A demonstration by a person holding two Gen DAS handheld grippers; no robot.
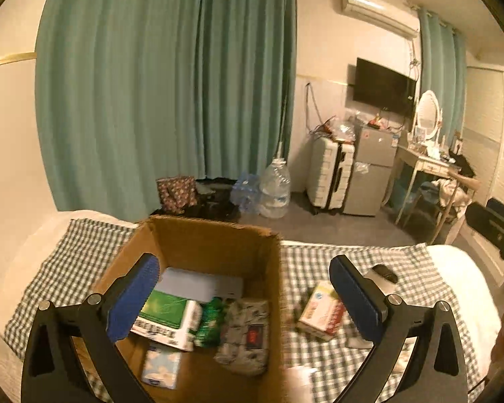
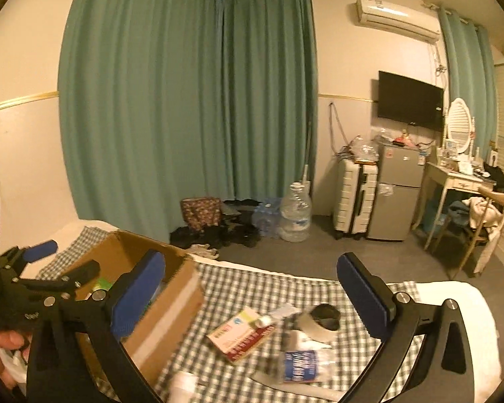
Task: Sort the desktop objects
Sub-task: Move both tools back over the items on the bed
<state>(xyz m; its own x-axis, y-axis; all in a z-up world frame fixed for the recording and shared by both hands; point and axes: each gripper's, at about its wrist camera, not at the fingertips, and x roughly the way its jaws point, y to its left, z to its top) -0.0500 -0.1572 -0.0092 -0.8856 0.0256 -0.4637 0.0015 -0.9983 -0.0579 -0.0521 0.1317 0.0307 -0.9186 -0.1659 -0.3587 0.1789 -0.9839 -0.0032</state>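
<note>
Cardboard box [image 1: 198, 245] rim under left claw [image 1: 245, 292]; both claws released; right claw [image 2: 248, 302] over checked cloth [image 2: 238, 285]

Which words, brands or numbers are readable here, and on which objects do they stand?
None can be read.
Red and white box: print blurred.
Blue-labelled packet: print blurred.
Green and white box in the cardboard box: characters too small.
Water jug label: too small.

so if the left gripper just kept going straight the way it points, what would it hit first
Probably the items lying in the cardboard box: the left gripper is open and angled down over it, so the green-and-white pack or the box's far wall comes first. Depth is hard to judge.
</note>
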